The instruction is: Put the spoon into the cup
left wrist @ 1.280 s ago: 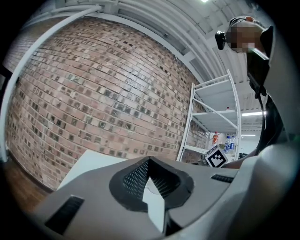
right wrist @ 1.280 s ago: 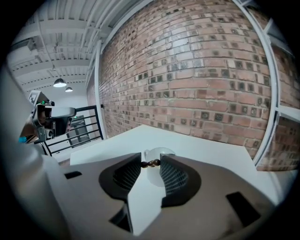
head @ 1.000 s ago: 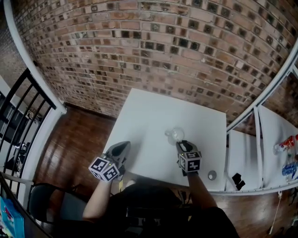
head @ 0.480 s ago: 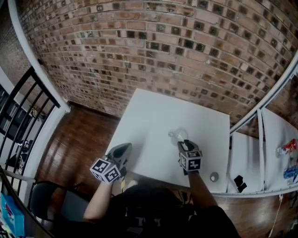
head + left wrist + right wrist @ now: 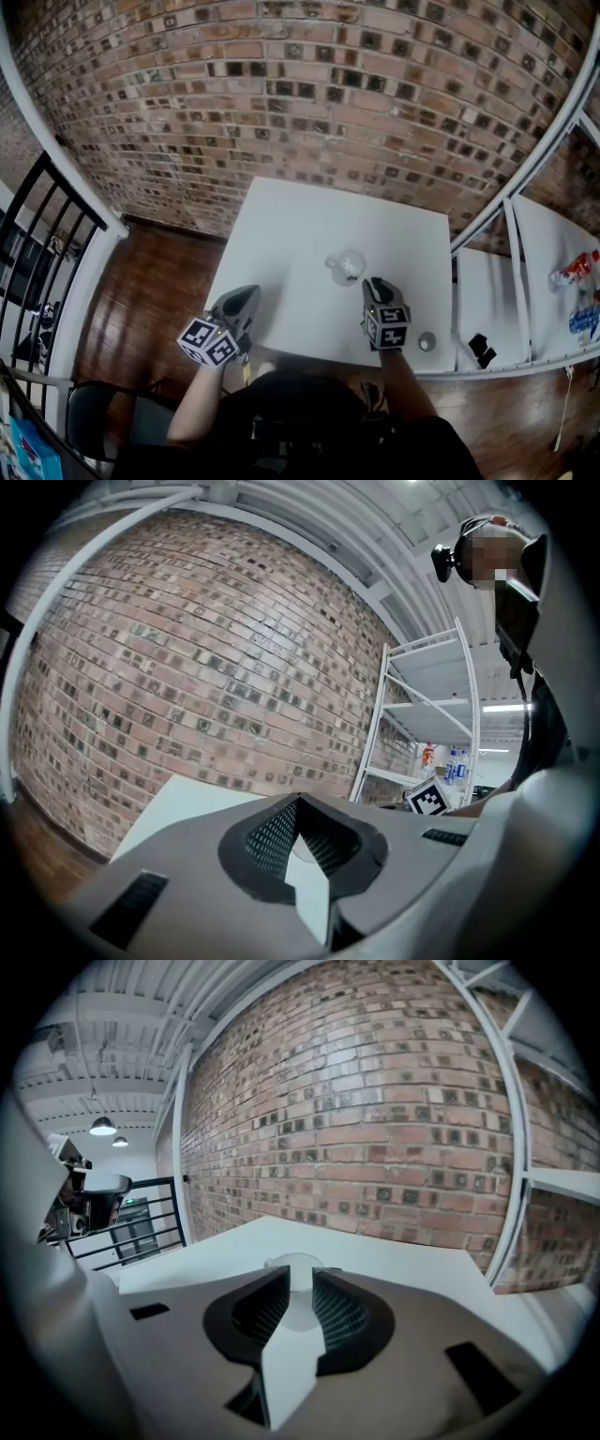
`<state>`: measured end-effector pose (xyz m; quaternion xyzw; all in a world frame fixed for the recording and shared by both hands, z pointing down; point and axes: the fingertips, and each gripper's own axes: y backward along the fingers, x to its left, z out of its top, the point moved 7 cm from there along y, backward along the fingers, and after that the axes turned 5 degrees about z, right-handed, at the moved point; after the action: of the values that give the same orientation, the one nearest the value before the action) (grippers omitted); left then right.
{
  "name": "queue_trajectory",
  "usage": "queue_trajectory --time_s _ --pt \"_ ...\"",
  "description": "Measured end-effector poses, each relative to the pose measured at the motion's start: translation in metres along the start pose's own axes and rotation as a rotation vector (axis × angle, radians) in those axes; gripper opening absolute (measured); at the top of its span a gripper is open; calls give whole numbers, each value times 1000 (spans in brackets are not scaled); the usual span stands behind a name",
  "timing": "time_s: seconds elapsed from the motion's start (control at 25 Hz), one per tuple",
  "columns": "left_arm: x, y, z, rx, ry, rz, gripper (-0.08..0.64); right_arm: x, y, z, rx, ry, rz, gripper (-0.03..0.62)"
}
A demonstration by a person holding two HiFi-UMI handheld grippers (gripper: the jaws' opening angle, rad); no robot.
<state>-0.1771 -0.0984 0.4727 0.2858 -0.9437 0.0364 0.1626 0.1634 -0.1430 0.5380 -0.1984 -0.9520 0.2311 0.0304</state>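
Table [image 5: 300, 225]: white, square, set against a brick wall [image 5: 281, 94].
Cup [image 5: 348, 265]: clear, upright, right of the table's centre and towards the near edge. Whether the spoon is in it cannot be told.
Right gripper [image 5: 374, 284]: just near of the cup, jaws narrow and closing, with nothing between them.
Left gripper [image 5: 246, 296]: at the near left edge, well apart from the cup, tips together, empty.
Round object [image 5: 427, 341]: small, at the near right corner.
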Motion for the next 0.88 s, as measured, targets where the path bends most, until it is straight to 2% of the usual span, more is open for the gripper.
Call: queue_trajectory --time_s 0.04,0.2,0.44,0.68,0.88 --pt "-1 -4 -1 6 -2 -14 5 -4 10 1 -28 -13 -23 78" --pt "-7 -23 -1 14 -4 -60 5 -25 53 5 -114 -27 -124 5" --pt "-23 -44 -2 21 -8 -123 5 -52 102 -8 -127 -42 -222 3" --pt "-23 -50 -1 17 -6 -132 5 -67 123 -19 -135 -87 -251 2" --pt "-23 -51 -2 22 -9 -124 5 -59 119 -28 -126 -105 -203 2"
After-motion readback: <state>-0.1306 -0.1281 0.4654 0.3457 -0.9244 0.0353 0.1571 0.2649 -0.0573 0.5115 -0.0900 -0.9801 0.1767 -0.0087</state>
